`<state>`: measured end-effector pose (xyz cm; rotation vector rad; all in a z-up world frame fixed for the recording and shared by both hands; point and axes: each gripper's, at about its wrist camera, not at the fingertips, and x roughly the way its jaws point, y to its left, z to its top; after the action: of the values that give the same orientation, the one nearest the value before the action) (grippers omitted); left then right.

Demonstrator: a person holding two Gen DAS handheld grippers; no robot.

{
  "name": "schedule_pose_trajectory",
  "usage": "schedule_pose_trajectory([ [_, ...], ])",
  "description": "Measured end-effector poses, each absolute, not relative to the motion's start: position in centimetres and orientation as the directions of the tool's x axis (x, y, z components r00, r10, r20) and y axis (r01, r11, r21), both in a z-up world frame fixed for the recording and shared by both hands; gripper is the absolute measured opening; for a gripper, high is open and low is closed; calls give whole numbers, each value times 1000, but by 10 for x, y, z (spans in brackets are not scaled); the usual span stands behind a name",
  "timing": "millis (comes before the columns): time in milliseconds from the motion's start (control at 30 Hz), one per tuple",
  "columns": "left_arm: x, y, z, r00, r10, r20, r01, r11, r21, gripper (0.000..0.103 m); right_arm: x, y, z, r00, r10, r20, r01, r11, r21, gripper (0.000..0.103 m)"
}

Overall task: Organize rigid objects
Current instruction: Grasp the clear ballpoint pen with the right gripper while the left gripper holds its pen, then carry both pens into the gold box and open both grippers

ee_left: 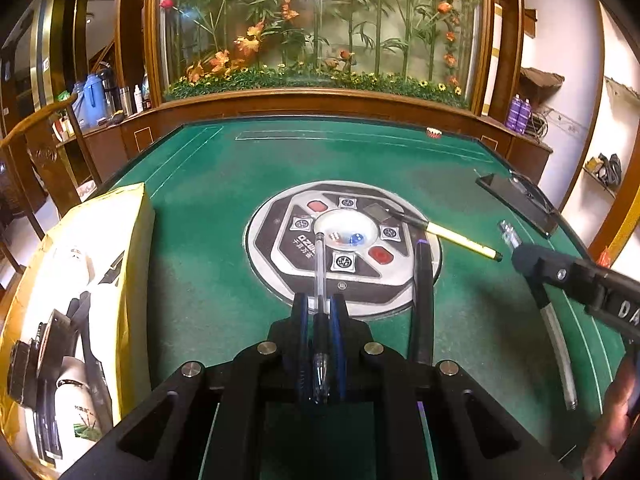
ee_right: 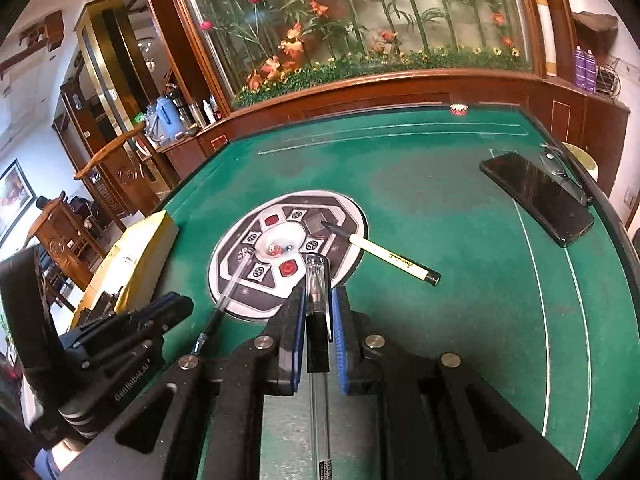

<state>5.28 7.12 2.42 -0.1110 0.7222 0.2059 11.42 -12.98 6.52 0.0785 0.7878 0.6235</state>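
Note:
On a green felt table (ee_left: 208, 208), my left gripper (ee_left: 320, 304) is shut on a clear pen (ee_left: 320, 264) with a black grip, which points ahead over the round dice console (ee_left: 280, 280). My right gripper (ee_right: 319, 300) is shut on a second clear capped pen (ee_right: 316, 280), its barrel running back between the fingers. In the right wrist view the left gripper (ee_right: 172, 304) shows at the left with its pen (ee_right: 232, 284). In the left wrist view the right gripper (ee_left: 520, 258) shows at the right. A yellow pen (ee_right: 384, 256) lies by the console. A dark pen (ee_left: 424, 300) lies beside the left gripper.
A yellow carton (ee_left: 100, 264) stands at the table's left edge. A black phone (ee_right: 536, 196) and a pair of glasses (ee_right: 560, 168) lie at the right rim. A wooden rail and a glass case of artificial flowers (ee_left: 320, 40) close off the far side.

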Motion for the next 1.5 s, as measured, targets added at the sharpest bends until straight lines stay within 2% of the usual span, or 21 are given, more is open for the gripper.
schedule_pose_trajectory([
  [167,55,93,24,723,64,-688,-234,960,-156,11,115,-137,67,538,564,-626,-482,816,320,12],
  [300,64,94,18,688,88,-720,-254,959,-126,11,115,-139,70,537,571,-621,-478,812,333,12],
  [333,69,94,15,668,84,-739,-258,958,-124,21,115,-139,69,535,570,-623,-479,812,333,12],
  [367,76,95,11,642,83,-762,-268,955,-122,39,115,-139,69,531,572,-625,-481,811,333,13],
  [433,85,96,5,622,64,-780,-261,956,-130,61,115,-139,70,529,574,-625,-484,809,334,12],
  [500,93,92,0,597,78,-799,-259,961,-99,61,114,-139,70,530,575,-623,-484,808,335,12],
  [533,96,90,-3,586,87,-805,-255,964,-81,61,115,-140,70,530,577,-621,-484,808,338,13],
  [600,99,86,-8,569,148,-809,-275,961,-17,41,115,-139,70,528,580,-621,-484,806,341,13],
  [633,98,84,-7,574,159,-804,-272,962,-3,22,115,-140,70,528,579,-621,-484,806,341,13],
  [667,97,84,-6,575,146,-805,-268,963,-17,9,115,-140,70,527,580,-621,-484,806,342,13],
  [767,89,85,-4,580,160,-799,-285,958,-15,9,114,-139,70,521,583,-623,-487,803,344,13],
  [833,81,91,0,592,122,-797,-289,955,-68,9,113,-139,70,518,587,-623,-491,800,346,13],
  [1167,28,99,43,701,102,-705,-293,944,-154,9,106,-131,70,493,622,-609,-532,769,354,13],
  [1500,-32,145,78,747,193,-636,-380,909,-170,9,90,-105,74,381,703,-601,-596,683,422,13],
])
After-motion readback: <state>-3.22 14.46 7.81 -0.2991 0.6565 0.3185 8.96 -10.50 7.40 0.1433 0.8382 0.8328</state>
